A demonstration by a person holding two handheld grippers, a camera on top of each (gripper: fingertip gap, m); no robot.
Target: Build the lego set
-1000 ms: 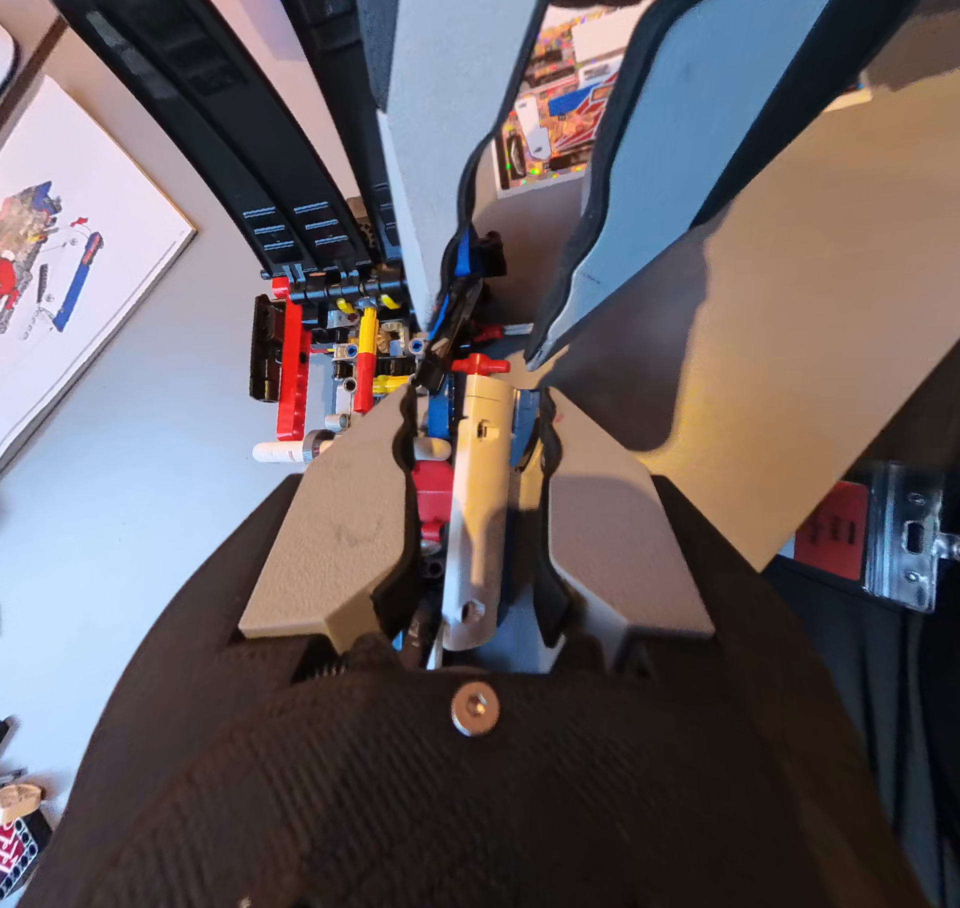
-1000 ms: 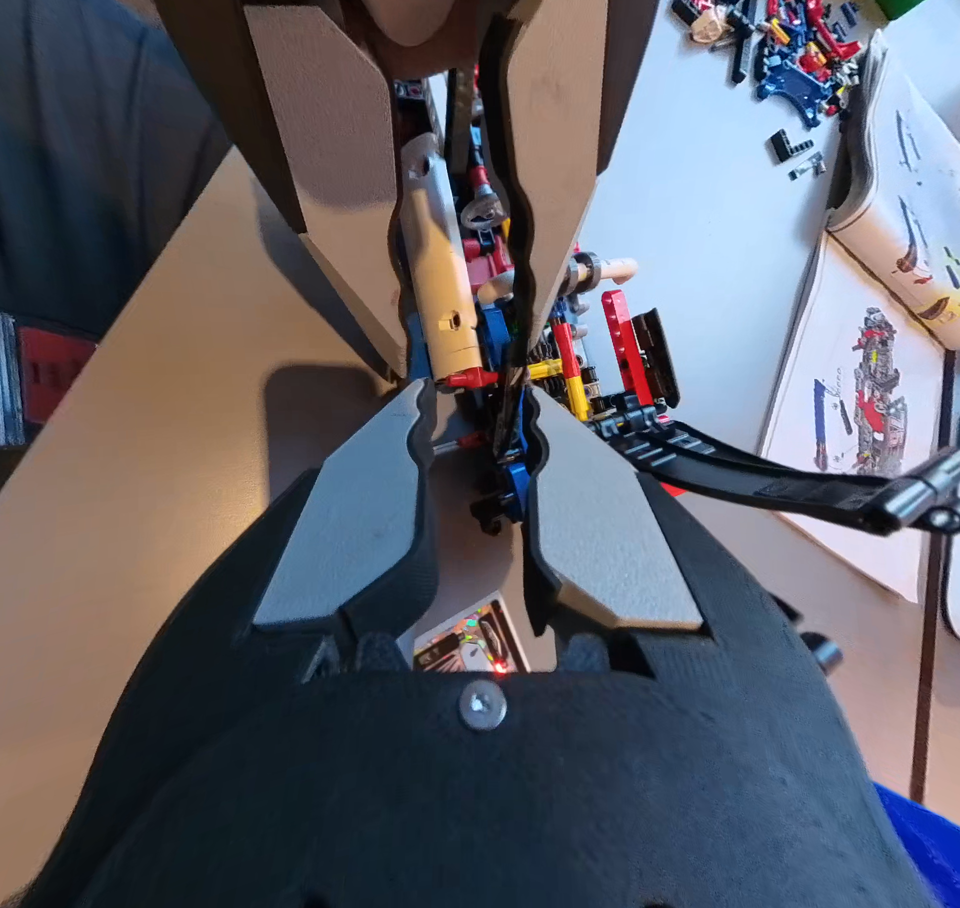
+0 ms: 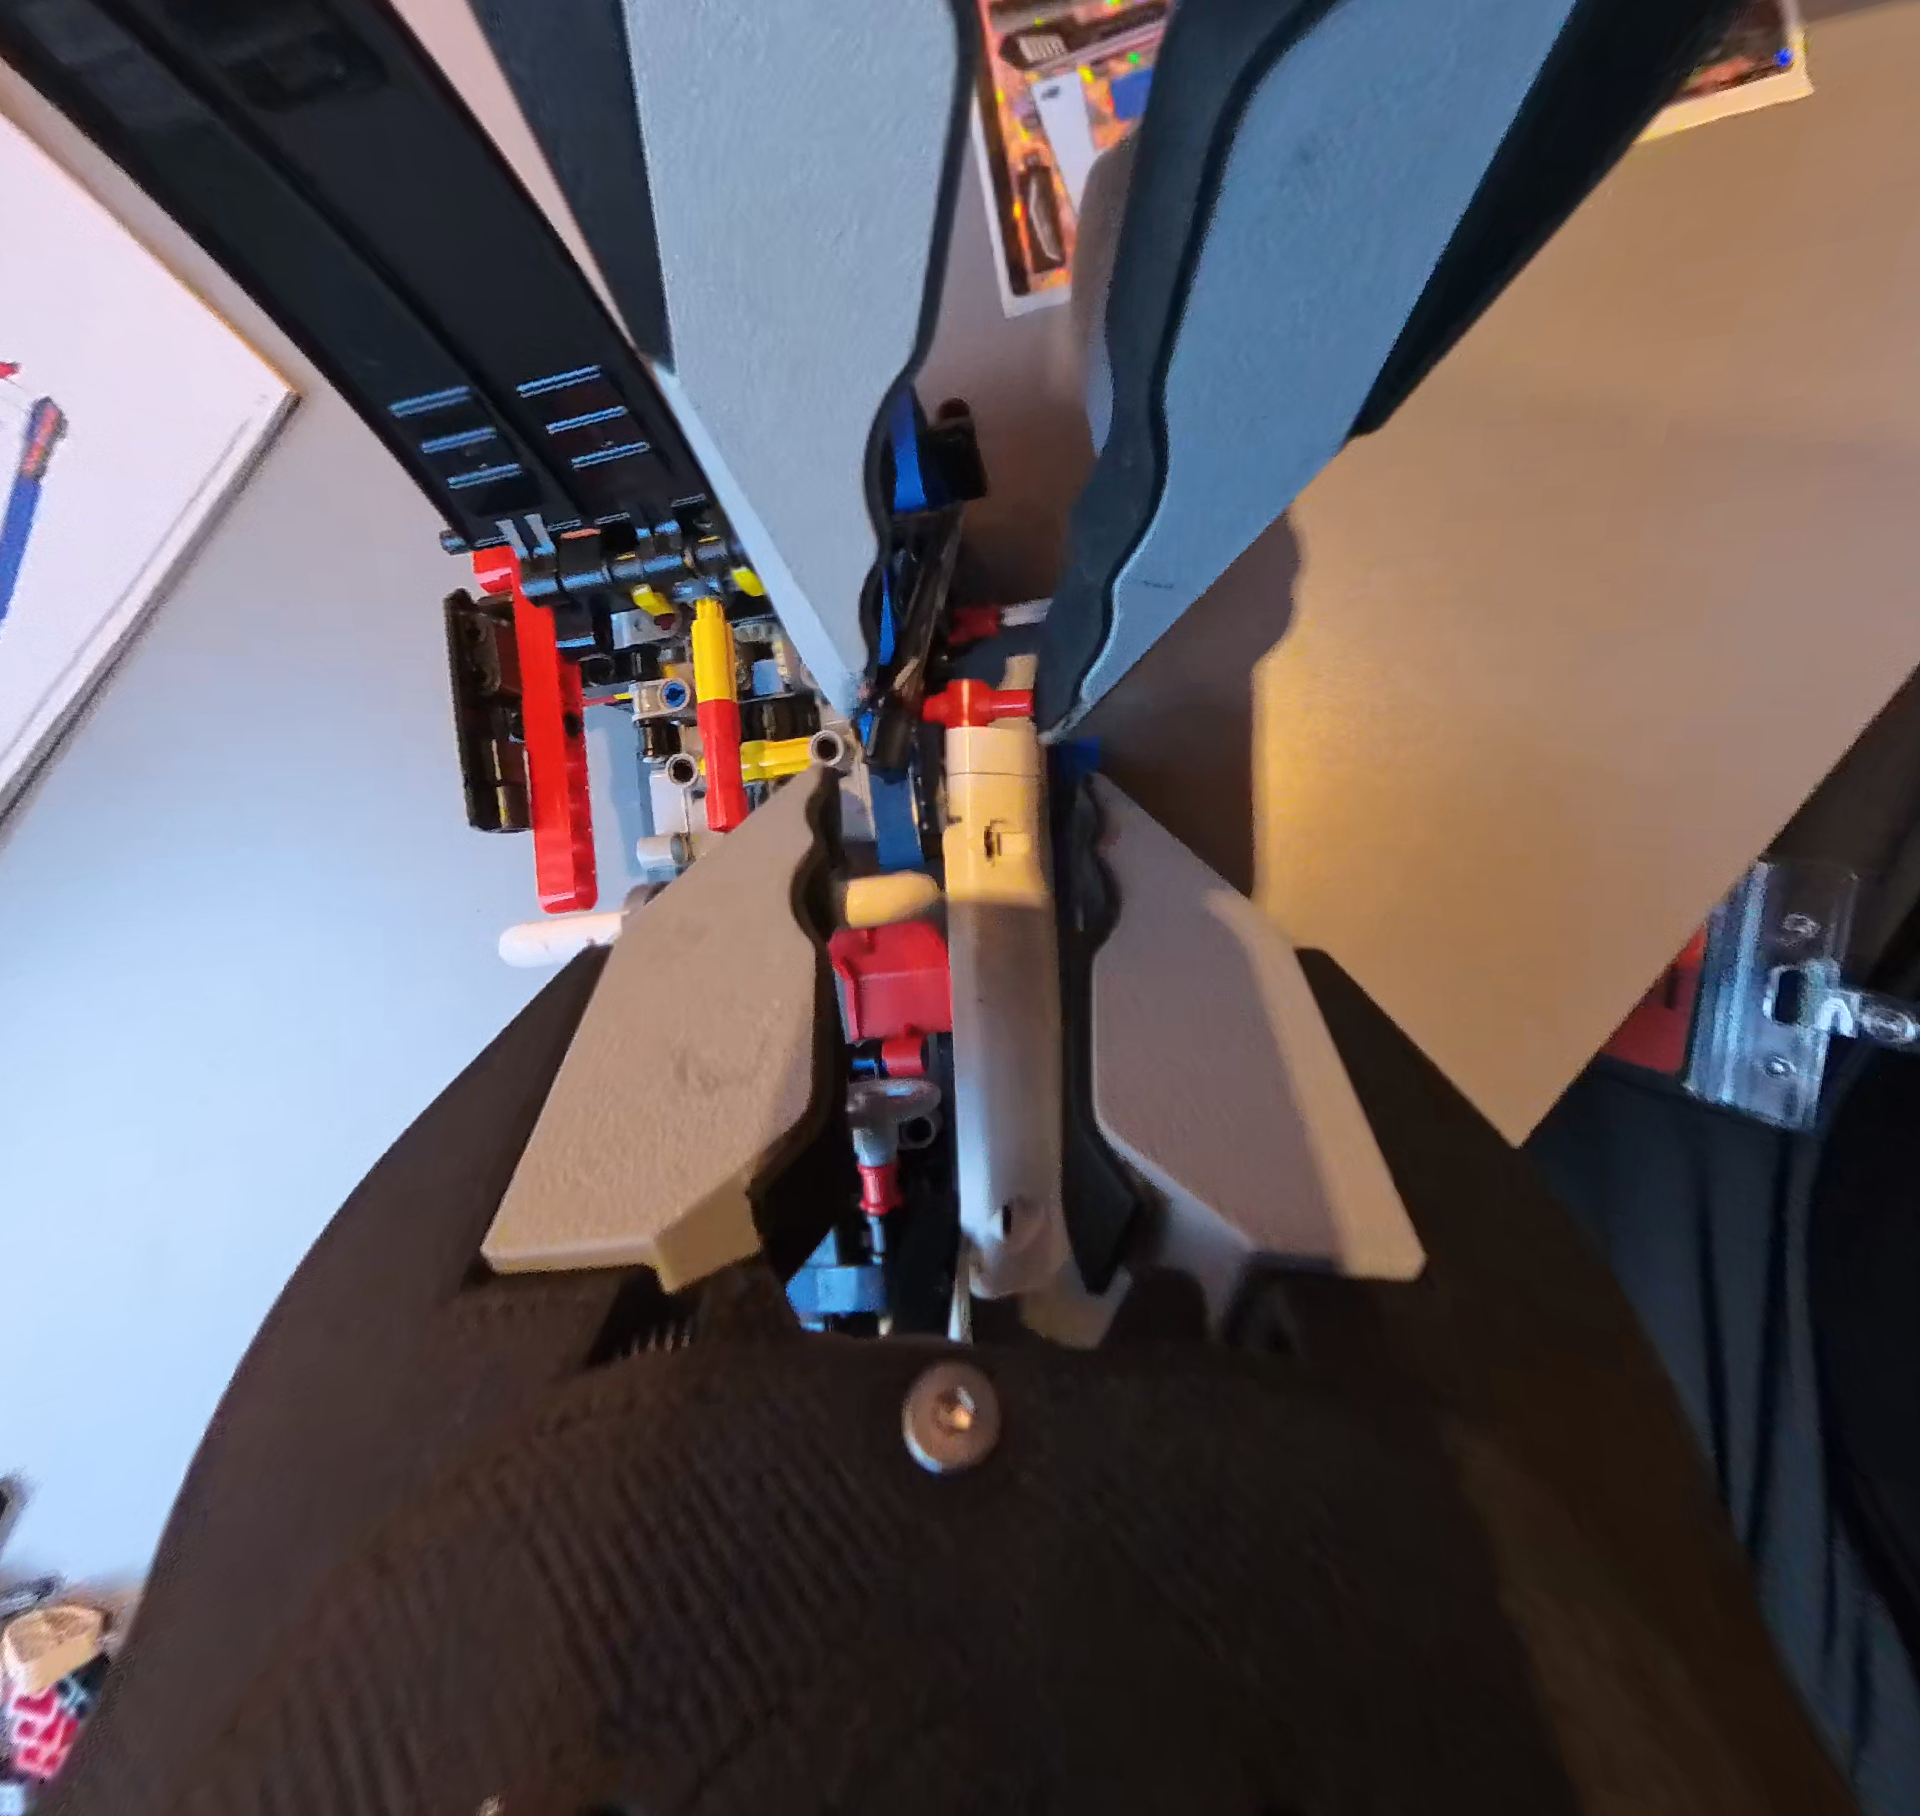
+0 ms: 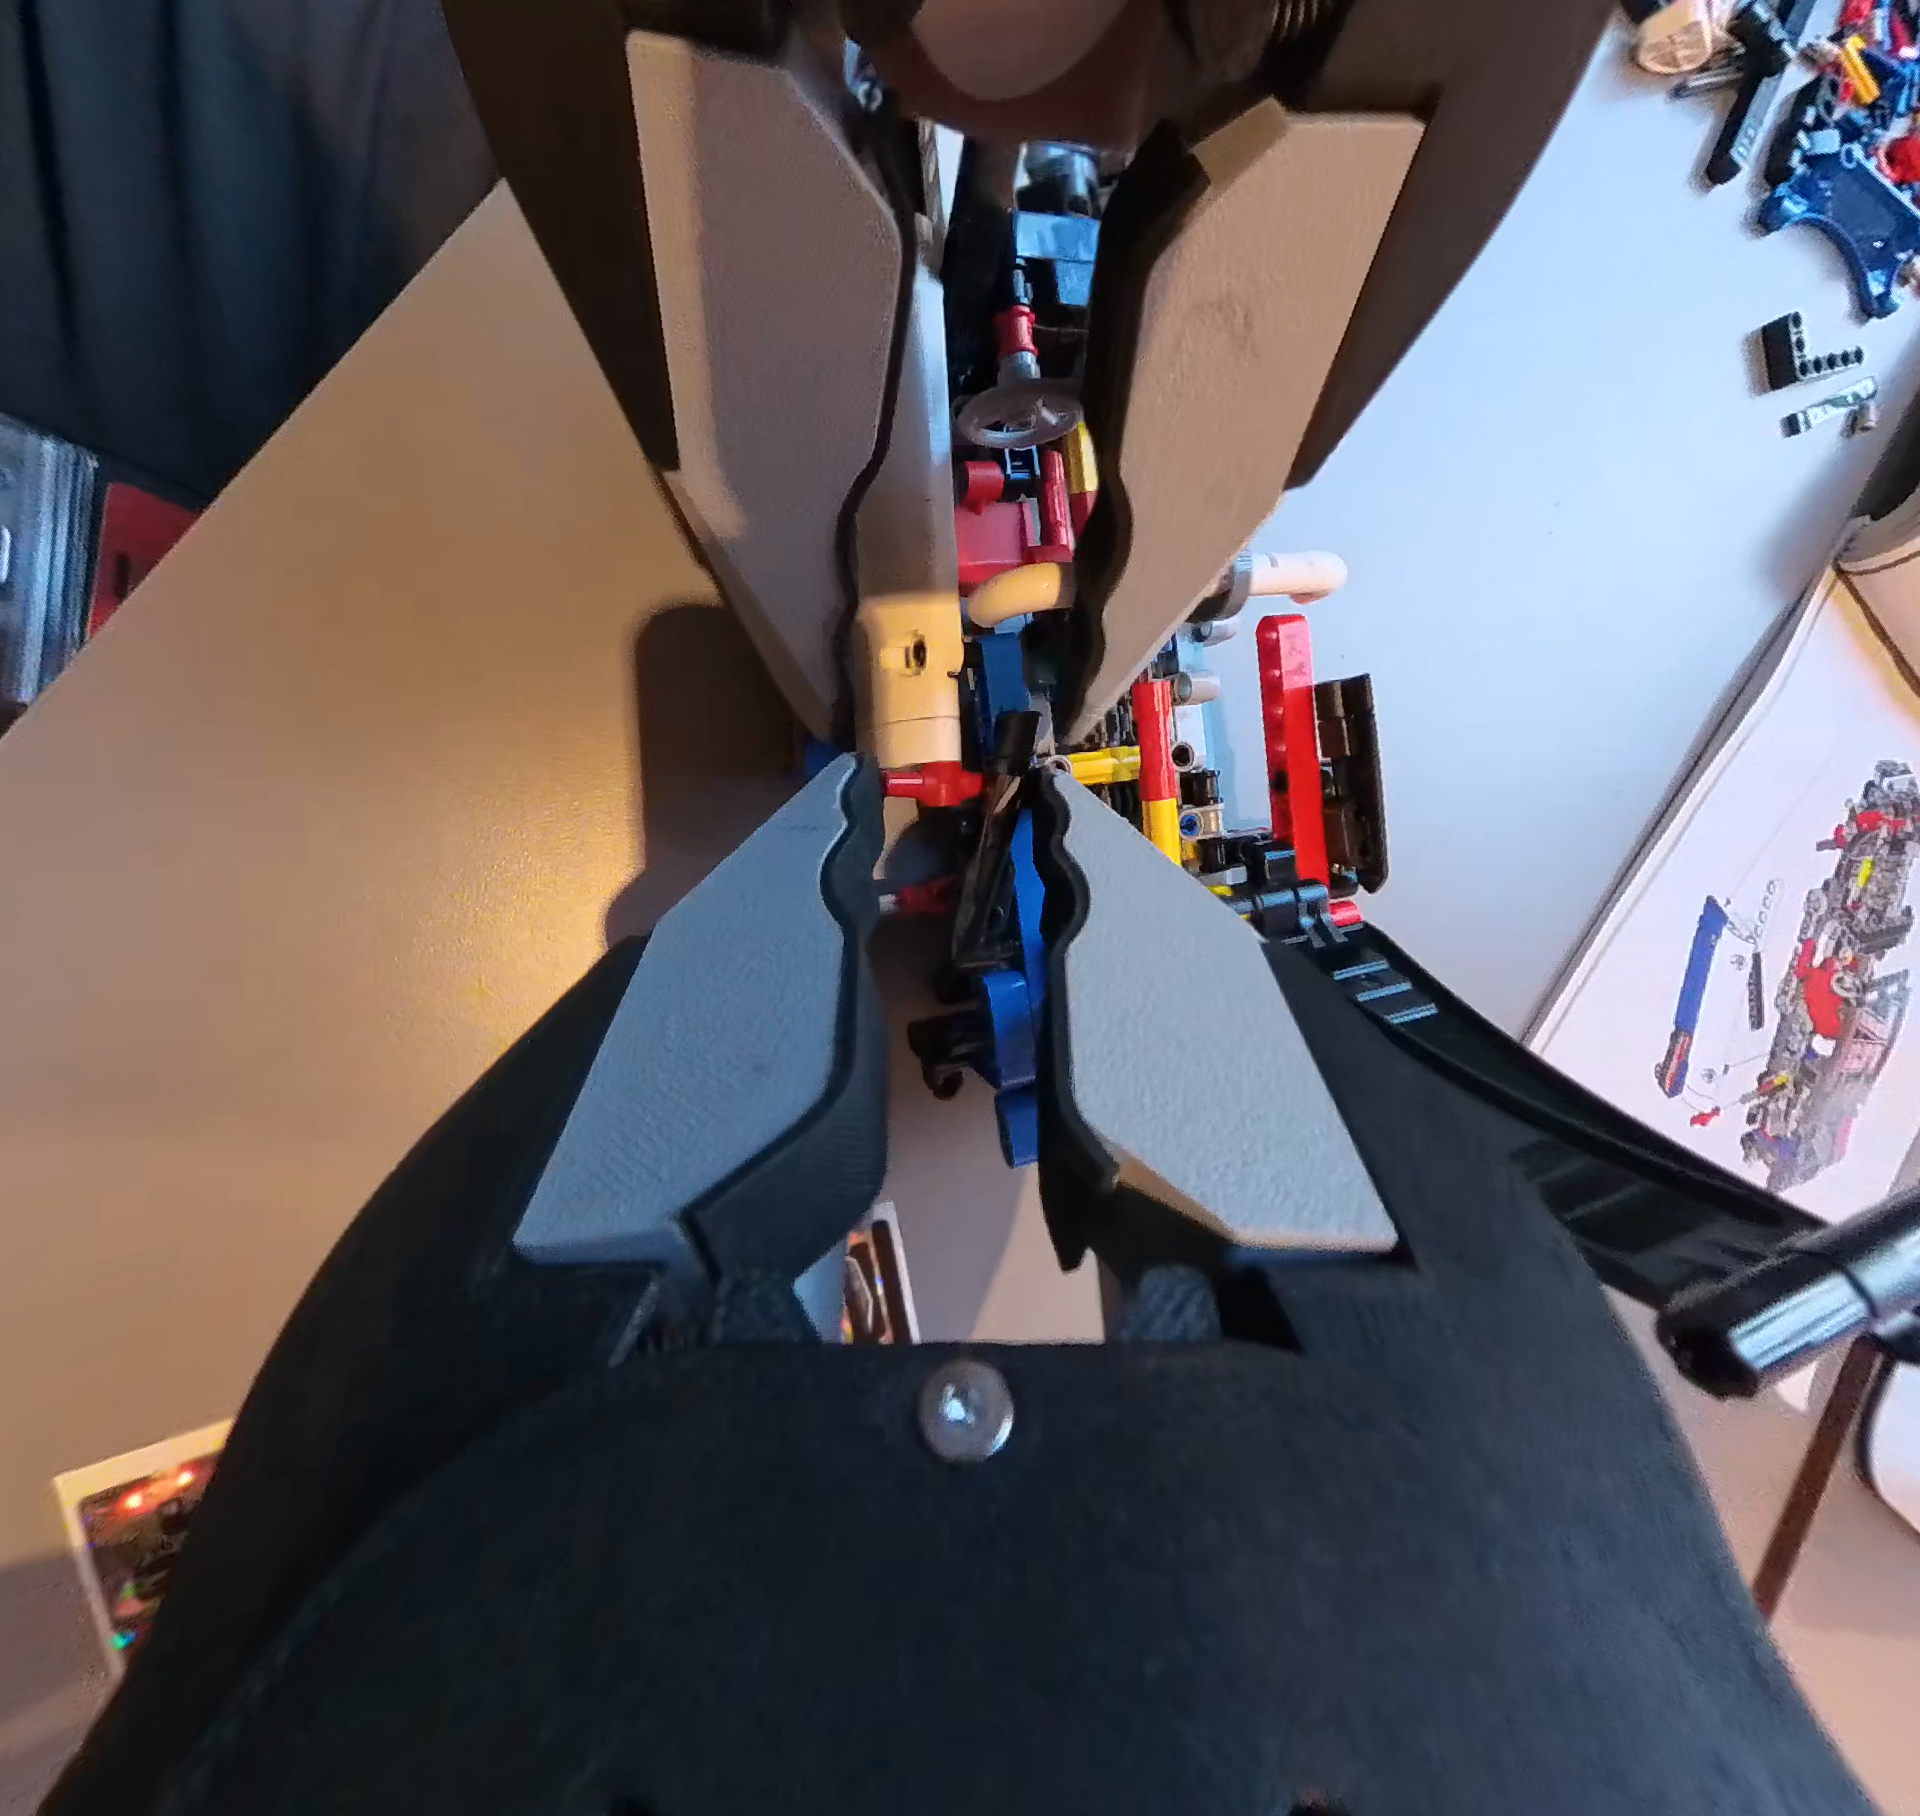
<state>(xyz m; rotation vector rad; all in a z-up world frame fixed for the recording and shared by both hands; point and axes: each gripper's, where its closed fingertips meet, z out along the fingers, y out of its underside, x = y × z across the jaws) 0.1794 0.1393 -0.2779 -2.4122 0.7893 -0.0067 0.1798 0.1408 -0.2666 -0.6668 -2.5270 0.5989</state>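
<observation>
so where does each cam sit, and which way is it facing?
Left wrist view: on the left gripper, looking along its grey fingers at the lego model it clamps; the right gripper comes in opposite.
Right wrist view: on the right gripper, facing the other way at the model; the left gripper points back.
Shared: both grippers, model, instruction booklet, table.

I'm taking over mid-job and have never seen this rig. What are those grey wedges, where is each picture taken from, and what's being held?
The grey wedges are fingers of two hand-held tools; each picture comes from a camera on one tool, looking along its fingers. The left tool is clamped on the lego model around its white panel. The right tool, facing it, has its fingers spread around the model's blue and black end; a grip isn't clear. On the table lie loose parts and an open instruction booklet.
</observation>
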